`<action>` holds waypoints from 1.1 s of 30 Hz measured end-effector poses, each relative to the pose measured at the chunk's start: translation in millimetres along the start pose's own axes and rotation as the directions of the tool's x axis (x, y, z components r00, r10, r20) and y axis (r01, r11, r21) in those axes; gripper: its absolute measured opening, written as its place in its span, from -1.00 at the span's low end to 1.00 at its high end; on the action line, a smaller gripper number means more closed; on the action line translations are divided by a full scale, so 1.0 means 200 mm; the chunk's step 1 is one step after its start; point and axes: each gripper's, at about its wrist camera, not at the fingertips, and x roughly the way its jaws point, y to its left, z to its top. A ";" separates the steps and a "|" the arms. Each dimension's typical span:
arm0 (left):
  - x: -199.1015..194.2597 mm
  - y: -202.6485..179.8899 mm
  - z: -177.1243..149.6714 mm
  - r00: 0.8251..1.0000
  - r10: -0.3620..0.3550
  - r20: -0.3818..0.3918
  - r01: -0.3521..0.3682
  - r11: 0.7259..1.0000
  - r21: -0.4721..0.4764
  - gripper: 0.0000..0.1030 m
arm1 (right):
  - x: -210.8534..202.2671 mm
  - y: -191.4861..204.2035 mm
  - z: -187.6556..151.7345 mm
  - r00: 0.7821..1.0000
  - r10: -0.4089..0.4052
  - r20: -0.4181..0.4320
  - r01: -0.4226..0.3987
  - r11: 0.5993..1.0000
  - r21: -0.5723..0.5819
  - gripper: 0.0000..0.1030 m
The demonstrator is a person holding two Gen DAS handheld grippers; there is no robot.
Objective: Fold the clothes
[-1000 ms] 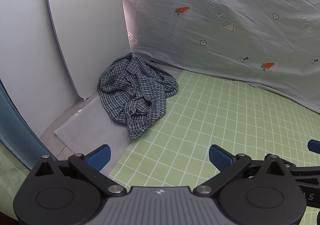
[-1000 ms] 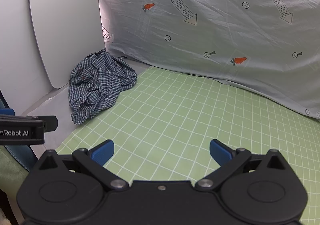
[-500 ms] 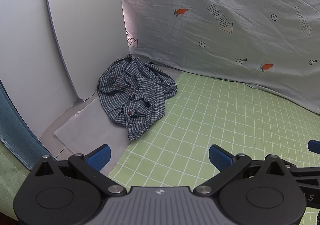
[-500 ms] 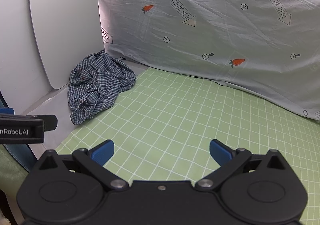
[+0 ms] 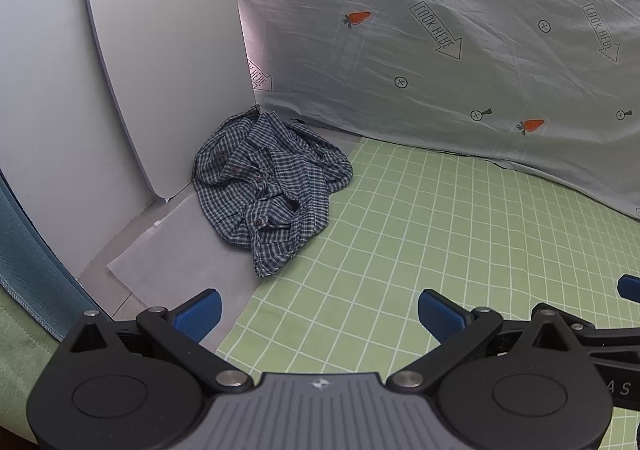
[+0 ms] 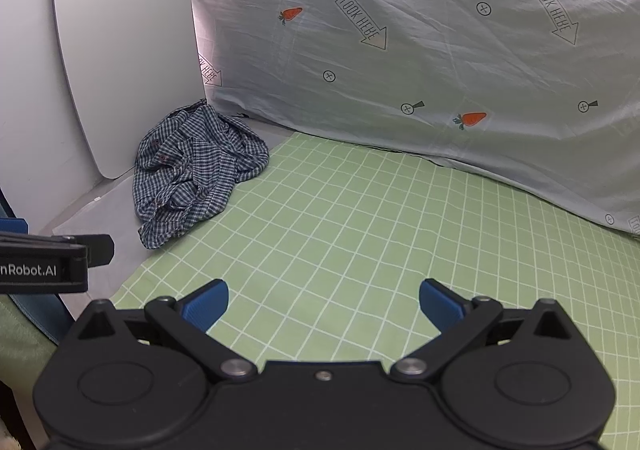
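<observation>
A crumpled blue-and-white checked shirt [image 5: 268, 189] lies in a heap at the far left, half on a grey sheet and half on the green grid mat; the right wrist view shows the shirt [image 6: 192, 173] too. My left gripper [image 5: 320, 314] stands open, well short of the shirt, with nothing between its blue pads. Over the mat my right gripper [image 6: 324, 304] is open and empty as well, further right of the shirt. The left gripper's black body [image 6: 48, 262] juts in at the left edge of the right wrist view.
The green grid mat [image 5: 460, 230] covers the work surface. A white rounded board [image 5: 160, 49] leans against the left wall just behind the shirt. A pale sheet printed with carrots and arrows [image 5: 440, 29] hangs along the back. A teal cloth edge [image 5: 28, 262] runs at the near left.
Both views shift very slightly; the shirt has not moved and both grippers stay open.
</observation>
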 end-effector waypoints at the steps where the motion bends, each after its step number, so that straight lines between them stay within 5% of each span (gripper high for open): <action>1: 0.00 0.00 0.00 1.000 -0.001 -0.002 0.001 1.000 0.002 1.00 | 0.00 0.00 0.00 1.000 -0.001 -0.001 0.001 1.000 0.002 1.00; 19: 0.31 0.14 0.17 0.997 0.048 -0.064 -0.052 0.997 -0.061 1.00 | 0.31 0.05 0.17 0.998 -0.058 -0.009 0.058 0.997 -0.045 1.00; 25: 0.60 0.26 0.29 0.986 0.122 -0.118 -0.130 0.990 -0.059 1.00 | 0.60 0.13 0.32 0.999 -0.025 -0.035 0.022 0.997 -0.081 0.98; 33: 1.14 0.39 0.43 0.953 0.123 -0.278 -0.164 0.978 -0.129 0.96 | 1.16 0.30 0.51 0.987 0.096 -0.128 -0.112 0.986 -0.123 0.53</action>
